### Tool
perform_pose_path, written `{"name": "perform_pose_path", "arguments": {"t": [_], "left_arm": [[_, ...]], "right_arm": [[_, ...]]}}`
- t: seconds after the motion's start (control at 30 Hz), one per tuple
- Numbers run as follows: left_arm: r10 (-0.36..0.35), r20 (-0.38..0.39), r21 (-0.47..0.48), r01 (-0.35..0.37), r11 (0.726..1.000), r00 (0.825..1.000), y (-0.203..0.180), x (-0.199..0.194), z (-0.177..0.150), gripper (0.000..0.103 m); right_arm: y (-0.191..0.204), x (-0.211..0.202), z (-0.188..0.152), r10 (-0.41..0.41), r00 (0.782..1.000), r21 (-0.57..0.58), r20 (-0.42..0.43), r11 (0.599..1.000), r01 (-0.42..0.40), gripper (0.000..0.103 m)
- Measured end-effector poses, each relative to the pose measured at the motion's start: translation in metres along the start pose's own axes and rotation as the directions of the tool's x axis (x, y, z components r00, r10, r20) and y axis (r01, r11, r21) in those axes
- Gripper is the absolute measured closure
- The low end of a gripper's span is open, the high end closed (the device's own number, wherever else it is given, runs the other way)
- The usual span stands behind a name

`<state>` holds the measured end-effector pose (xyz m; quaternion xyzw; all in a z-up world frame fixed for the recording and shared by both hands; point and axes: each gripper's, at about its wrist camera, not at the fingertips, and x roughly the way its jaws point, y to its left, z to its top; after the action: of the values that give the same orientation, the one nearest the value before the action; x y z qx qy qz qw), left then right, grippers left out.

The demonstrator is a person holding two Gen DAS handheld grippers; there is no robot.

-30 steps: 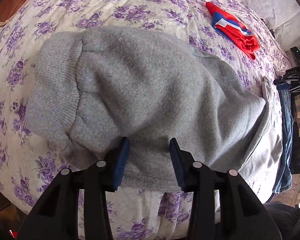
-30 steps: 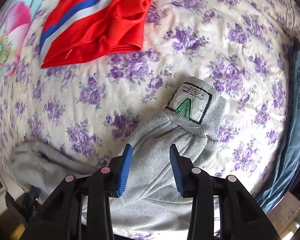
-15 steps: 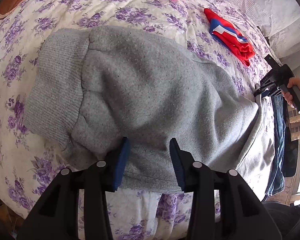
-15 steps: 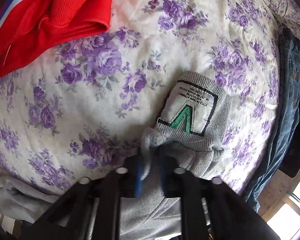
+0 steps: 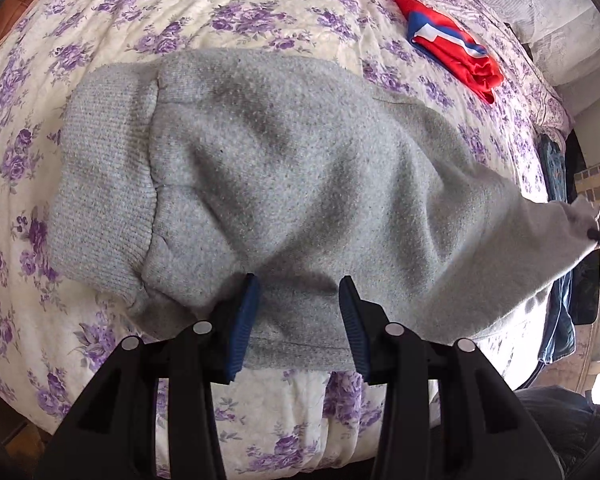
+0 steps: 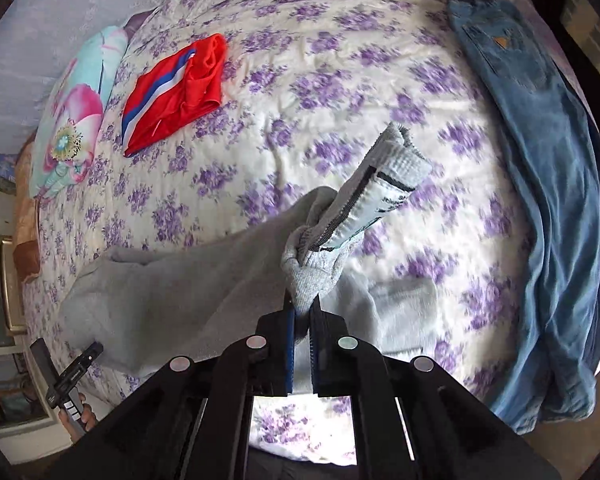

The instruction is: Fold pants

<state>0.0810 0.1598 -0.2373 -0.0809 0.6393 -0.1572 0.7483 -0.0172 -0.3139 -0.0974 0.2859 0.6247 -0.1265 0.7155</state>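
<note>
Grey sweatpants [image 5: 284, 184] lie across the floral bed, ribbed cuff [image 5: 104, 184] at the left. My left gripper [image 5: 298, 300] is open, its blue pads over the near edge of the pants without gripping. My right gripper [image 6: 303, 312] is shut on the ribbed waistband of the pants [image 6: 312, 276], lifted off the bed; the white label with a black border [image 6: 364, 204] hangs above the jaws. In the left wrist view the raised end [image 5: 576, 216] stretches to the far right.
Folded red shorts with a blue and white stripe [image 6: 176, 92] lie at the back of the bedspread [image 6: 340, 80]. Blue jeans [image 6: 540, 168] lie along the right edge. A floral pillow [image 6: 72, 120] sits at the far left. The bed's near edge is just below my left gripper.
My right gripper closed on the waistband and lifted it up and back from the bed, pulling the pants taut. My left gripper stayed open at the near edge.
</note>
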Motion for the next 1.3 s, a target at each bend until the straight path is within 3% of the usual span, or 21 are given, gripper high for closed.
{"name": "perform_pose_path", "arguments": {"t": [0.17, 0.23, 0.27, 0.37, 0.43, 0.47, 0.5, 0.57, 0.63, 0.73, 0.83, 0.93, 1.03, 1.13, 1.17, 1.23, 1.3], "left_arm": [[0.002, -0.043, 0.048, 0.0, 0.999, 0.999, 0.0, 0.001, 0.002, 0.062], [0.007, -0.063, 0.071, -0.003, 0.998, 0.998, -0.001, 0.003, 0.004, 0.062], [0.012, -0.077, 0.076, -0.006, 0.997, 0.997, -0.002, 0.003, 0.006, 0.062], [0.049, -0.117, 0.078, -0.04, 0.996, 0.992, -0.009, 0.001, 0.011, 0.062], [0.095, -0.117, 0.105, -0.083, 0.991, 0.989, -0.019, -0.005, 0.013, 0.062], [0.113, -0.112, 0.126, -0.098, 0.987, 0.987, -0.026, -0.009, 0.013, 0.062], [0.108, -0.103, 0.143, -0.093, 0.985, 0.989, -0.034, -0.014, 0.012, 0.062], [0.059, -0.071, 0.166, -0.047, 0.985, 0.996, -0.05, -0.025, 0.012, 0.062], [-0.001, -0.033, 0.18, 0.007, 0.984, 0.999, -0.065, -0.033, 0.012, 0.062], [-0.1, -0.018, 0.149, 0.102, 0.984, 0.995, -0.076, -0.023, 0.016, 0.061], [-0.114, -0.065, 0.115, 0.12, 0.986, 0.991, -0.083, 0.012, 0.017, 0.061], [-0.049, -0.14, 0.092, 0.062, 0.994, 0.989, -0.083, 0.048, 0.004, 0.061], [-0.025, -0.13, 0.111, 0.039, 0.993, 0.991, -0.083, 0.05, -0.009, 0.061], [-0.043, -0.129, 0.099, 0.056, 0.994, 0.991, -0.08, 0.051, -0.014, 0.061], [-0.057, -0.128, 0.087, 0.068, 0.994, 0.99, -0.077, 0.051, -0.013, 0.061], [-0.081, -0.129, 0.062, 0.09, 0.994, 0.988, -0.072, 0.05, -0.012, 0.061], [-0.09, -0.127, 0.058, 0.098, 0.994, 0.988, -0.07, 0.05, -0.012, 0.061]], "right_arm": [[-0.077, 0.088, -0.075, 0.017, 1.0, 0.176, -0.007, 0.984, -0.016, 0.097], [-0.099, 0.119, -0.089, 0.09, 0.996, 0.269, 0.009, 0.959, -0.089, 0.096], [-0.103, 0.119, -0.091, 0.118, 0.992, 0.287, 0.04, 0.95, -0.124, 0.096], [-0.097, 0.113, -0.092, 0.111, 0.992, 0.264, 0.055, 0.957, -0.122, 0.094], [-0.092, 0.11, -0.092, 0.059, 0.997, 0.21, 0.047, 0.975, -0.067, 0.077], [-0.09, 0.106, -0.092, 0.014, 0.999, 0.193, 0.038, 0.981, -0.021, 0.059], [-0.089, 0.101, -0.093, -0.017, 1.0, 0.176, 0.027, 0.984, 0.012, 0.054], [-0.083, 0.089, -0.097, -0.06, 0.998, 0.129, -0.011, 0.99, 0.061, 0.054], [-0.065, 0.072, -0.099, -0.136, 0.991, 0.031, -0.021, 0.99, 0.136, 0.054], [-0.005, 0.046, -0.092, -0.2, 0.979, -0.203, 0.049, 0.957, 0.206, 0.054], [0.076, 0.039, -0.071, -0.047, 0.994, -0.416, 0.096, 0.905, 0.084, 0.054], [0.165, 0.062, -0.046, 0.135, 0.99, -0.595, 0.033, 0.799, -0.089, 0.054], [0.245, 0.101, -0.02, 0.238, 0.97, -0.706, -0.055, 0.678, -0.207, 0.054], [0.297, 0.144, -0.002, 0.229, 0.961, -0.744, -0.152, 0.614, -0.264, 0.057], [0.31, 0.161, 0.005, 0.206, 0.959, -0.747, -0.193, 0.603, -0.28, 0.063], [0.324, 0.187, 0.01, 0.15, 0.954, -0.742, -0.259, 0.601, -0.296, 0.074], [0.331, 0.204, 0.012, 0.132, 0.942, -0.736, -0.31, 0.594, -0.326, 0.075]]}}
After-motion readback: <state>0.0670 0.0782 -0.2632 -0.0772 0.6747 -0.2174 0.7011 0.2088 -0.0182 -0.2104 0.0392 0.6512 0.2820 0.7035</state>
